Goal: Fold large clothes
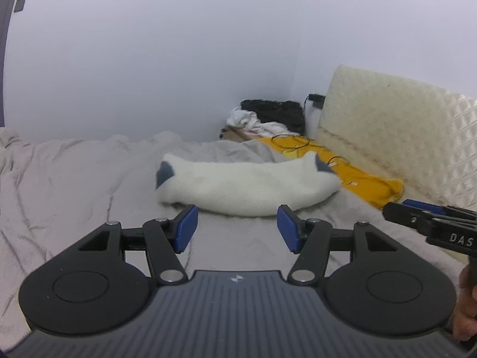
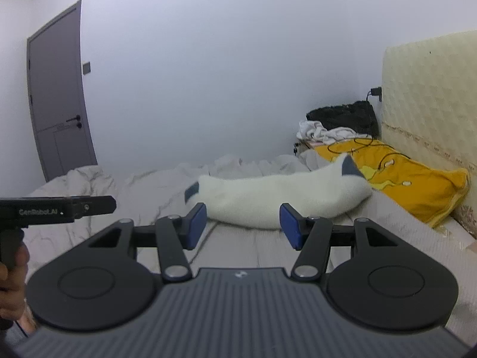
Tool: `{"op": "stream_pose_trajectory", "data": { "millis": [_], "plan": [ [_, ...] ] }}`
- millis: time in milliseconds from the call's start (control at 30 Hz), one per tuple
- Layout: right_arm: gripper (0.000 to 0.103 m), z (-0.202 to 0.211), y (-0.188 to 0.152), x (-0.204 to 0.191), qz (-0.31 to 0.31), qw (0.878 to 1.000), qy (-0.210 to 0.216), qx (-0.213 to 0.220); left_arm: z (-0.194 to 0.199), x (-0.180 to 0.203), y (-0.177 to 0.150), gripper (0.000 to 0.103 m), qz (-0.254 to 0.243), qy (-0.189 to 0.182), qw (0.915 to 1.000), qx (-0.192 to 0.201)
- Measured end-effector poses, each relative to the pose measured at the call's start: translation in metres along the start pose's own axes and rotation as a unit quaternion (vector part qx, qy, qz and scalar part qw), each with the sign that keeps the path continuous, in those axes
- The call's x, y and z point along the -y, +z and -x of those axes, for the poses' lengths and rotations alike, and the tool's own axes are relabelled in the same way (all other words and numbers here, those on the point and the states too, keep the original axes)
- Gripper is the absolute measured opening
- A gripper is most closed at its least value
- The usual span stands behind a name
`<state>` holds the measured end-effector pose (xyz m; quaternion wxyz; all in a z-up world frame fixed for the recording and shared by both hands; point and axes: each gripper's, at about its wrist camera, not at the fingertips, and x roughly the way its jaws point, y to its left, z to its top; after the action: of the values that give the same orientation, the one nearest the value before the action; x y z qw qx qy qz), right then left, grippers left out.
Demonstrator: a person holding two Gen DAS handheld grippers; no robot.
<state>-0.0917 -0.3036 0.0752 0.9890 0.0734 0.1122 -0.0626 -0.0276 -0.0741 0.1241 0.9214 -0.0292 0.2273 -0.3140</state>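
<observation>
On the bed: a grey rumpled sheet (image 1: 74,179) covers the bed (image 2: 262,247), and everything lies on it.
Garment: a white fleecy garment (image 1: 247,188) with dark grey-blue patches at both ends lies bunched in a long low heap across the middle of the bed, ahead of both claws; in the right wrist view it is at (image 2: 283,197).
Left claw: the left claw (image 1: 237,228) has its blue pads wide apart and nothing between them; it hovers over bare sheet just short of the garment's near edge.
Right claw: the right claw (image 2: 243,226) likewise stands spread, gripping nothing, close to the garment's near edge but not visibly touching it.
Neighbours: each claw shows at the edge of the other's view, side by side.
Yellow pillow: a yellow pillow (image 2: 417,179) lies just beyond the garment's right end, touching it, with a thin dark cord (image 2: 357,146) looped over it.
Headboard: a cream quilted headboard (image 2: 432,104) rises behind the pillow.
Corner pile: black and white clothes (image 1: 268,116) are heaped in the far corner by the wall.
Door: a grey door (image 2: 59,98) stands closed at far left.
</observation>
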Motion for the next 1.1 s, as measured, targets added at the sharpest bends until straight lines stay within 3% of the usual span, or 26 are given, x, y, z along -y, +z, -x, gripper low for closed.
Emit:
{"op": "stream_pose_trajectory", "data": {
  "millis": [533,667,733,867,900,1000,1100],
  "plan": [
    [0.058,-0.03,-0.033,-0.002,0.007,0.999,-0.02,-0.039,-0.017,-0.015,-0.024,0.066,0.017,0.022,0.9994,-0.02],
    [0.058,-0.032,-0.035,-0.002,0.008,0.999,-0.03,-0.043,-0.023,-0.014,-0.026,0.074,0.008,0.025,0.9994,-0.024],
    [0.063,-0.034,-0.036,-0.003,0.01,0.998,-0.032,-0.046,-0.025,-0.014,-0.028,0.085,0.009,0.022,0.9993,-0.028],
    [0.063,-0.035,-0.035,-0.004,0.013,0.998,-0.04,-0.045,-0.028,-0.014,-0.031,0.096,0.011,0.024,0.9992,-0.031],
    [0.066,-0.035,-0.036,-0.004,0.012,0.998,-0.039,-0.046,-0.028,-0.014,-0.032,0.097,0.009,0.027,0.9991,-0.03],
    [0.09,-0.036,-0.035,-0.002,0.008,0.998,-0.041,-0.045,-0.029,-0.014,-0.032,0.1,0.006,0.037,0.9989,-0.029],
    [0.09,-0.037,-0.035,-0.004,0.011,0.998,-0.042,-0.051,-0.027,-0.013,-0.032,0.1,0.008,0.041,0.9987,-0.028]
  ]
}}
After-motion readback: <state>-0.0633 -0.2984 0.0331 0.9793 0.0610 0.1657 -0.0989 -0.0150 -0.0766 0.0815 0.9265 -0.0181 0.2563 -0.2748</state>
